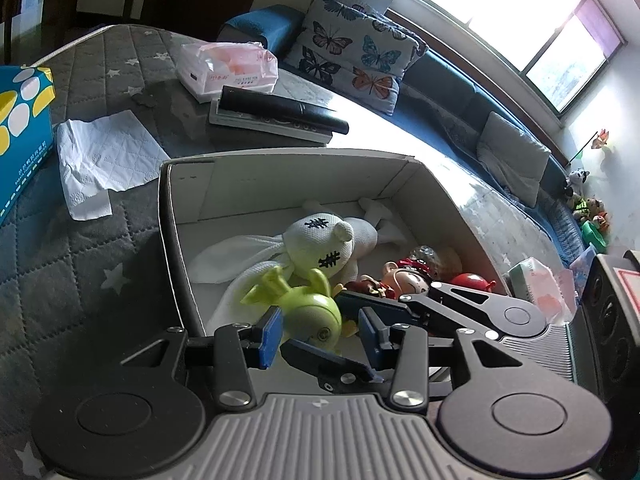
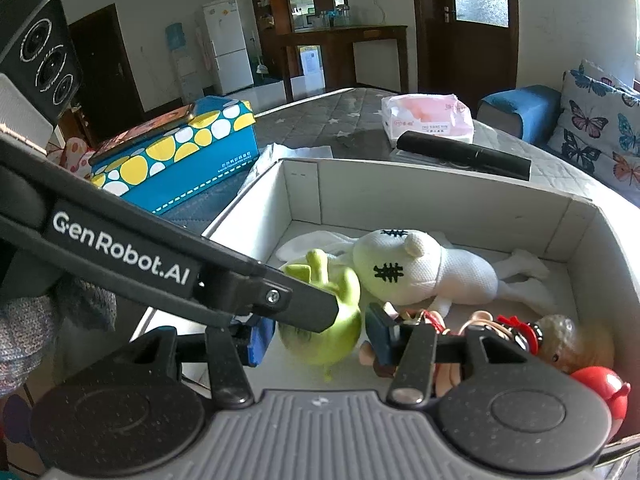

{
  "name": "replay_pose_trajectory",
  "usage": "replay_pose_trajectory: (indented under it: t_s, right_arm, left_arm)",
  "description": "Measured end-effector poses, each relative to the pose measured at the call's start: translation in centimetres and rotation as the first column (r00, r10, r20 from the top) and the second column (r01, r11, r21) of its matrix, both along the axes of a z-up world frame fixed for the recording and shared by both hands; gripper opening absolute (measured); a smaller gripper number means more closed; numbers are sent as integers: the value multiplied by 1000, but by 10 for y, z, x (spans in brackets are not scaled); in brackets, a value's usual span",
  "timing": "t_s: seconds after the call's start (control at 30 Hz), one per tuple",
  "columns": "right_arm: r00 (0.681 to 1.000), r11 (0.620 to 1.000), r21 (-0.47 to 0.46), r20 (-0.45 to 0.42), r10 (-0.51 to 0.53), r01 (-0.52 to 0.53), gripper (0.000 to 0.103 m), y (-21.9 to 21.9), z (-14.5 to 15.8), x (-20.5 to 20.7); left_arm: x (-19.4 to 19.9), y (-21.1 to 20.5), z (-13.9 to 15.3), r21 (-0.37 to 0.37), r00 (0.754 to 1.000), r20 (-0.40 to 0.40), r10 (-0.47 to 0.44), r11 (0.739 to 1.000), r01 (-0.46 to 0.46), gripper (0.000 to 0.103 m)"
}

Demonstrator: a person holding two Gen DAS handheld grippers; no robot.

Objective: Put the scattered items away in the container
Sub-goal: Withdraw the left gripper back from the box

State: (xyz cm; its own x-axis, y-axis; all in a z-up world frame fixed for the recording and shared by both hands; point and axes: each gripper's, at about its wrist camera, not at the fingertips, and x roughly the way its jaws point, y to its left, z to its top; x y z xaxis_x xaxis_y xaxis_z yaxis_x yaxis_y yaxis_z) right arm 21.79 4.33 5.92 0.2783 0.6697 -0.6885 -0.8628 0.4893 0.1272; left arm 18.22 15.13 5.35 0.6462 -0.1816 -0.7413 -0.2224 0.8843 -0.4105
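A white cardboard box (image 1: 280, 172) (image 2: 440, 184) sits on a grey quilted table. Inside lie a white knitted bunny (image 1: 320, 240) (image 2: 420, 268), a lime-green toy (image 1: 316, 312) (image 2: 336, 320), a small doll figure (image 1: 404, 280) (image 2: 472, 328) and a red toy (image 1: 472, 280) (image 2: 600, 384). My left gripper (image 1: 320, 336) is open over the box's near end, with the green toy between its blue pads. My right gripper (image 2: 320, 336) is open just above the same green toy. The left gripper's finger (image 2: 160, 264) crosses the right wrist view.
On the table behind the box lie a crumpled white tissue (image 1: 100, 164), a black remote on a book (image 1: 280, 112) (image 2: 464, 152), a pink tissue pack (image 1: 228, 68) (image 2: 428, 116) and a blue dotted tissue box (image 1: 20, 120) (image 2: 176, 152). A blue sofa with butterfly cushions (image 1: 352, 52) runs behind.
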Motion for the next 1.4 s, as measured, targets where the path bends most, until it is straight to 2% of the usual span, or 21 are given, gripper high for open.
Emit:
replay_pose_trajectory:
  t_s: [0.23, 0.37, 0.63, 0.67, 0.77, 0.93, 1.17, 1.4]
  right_arm:
    - [1000, 1000, 23, -3, -18, 18, 52, -5, 2, -3]
    - [999, 999, 45, 23, -33, 32, 64, -11, 9, -12]
    - [992, 994, 69, 86, -89, 83, 75, -25, 20, -32]
    - [991, 993, 72, 93, -101, 94, 79, -28, 21, -34]
    - [985, 990, 83, 115, -124, 115, 80, -36, 24, -43]
    - [972, 983, 99, 159, -172, 158, 89, -48, 30, -59]
    - [954, 967, 117, 174, -245, 227, 103, -69, 31, -77]
    - [939, 948, 136, 155, -307, 288, 103, -86, 29, -91]
  left_arm:
    - [-10, 1, 7, 9, 999, 46, 3, 1000, -4, 44]
    - [-18, -1, 13, 24, 996, 93, 5, 1000, -7, 44]
    - [-36, -9, 18, 62, 988, 155, 15, 998, -25, 44]
    - [-39, -9, 18, 67, 987, 163, 12, 998, -23, 44]
    - [-47, -14, 21, 82, 983, 184, -2, 997, -13, 44]
    - [-62, -27, 28, 135, 974, 224, -32, 991, 2, 44]
    - [-82, -41, 30, 200, 968, 242, -58, 980, 9, 44]
    - [-100, -54, 26, 252, 967, 246, -61, 968, -3, 45]
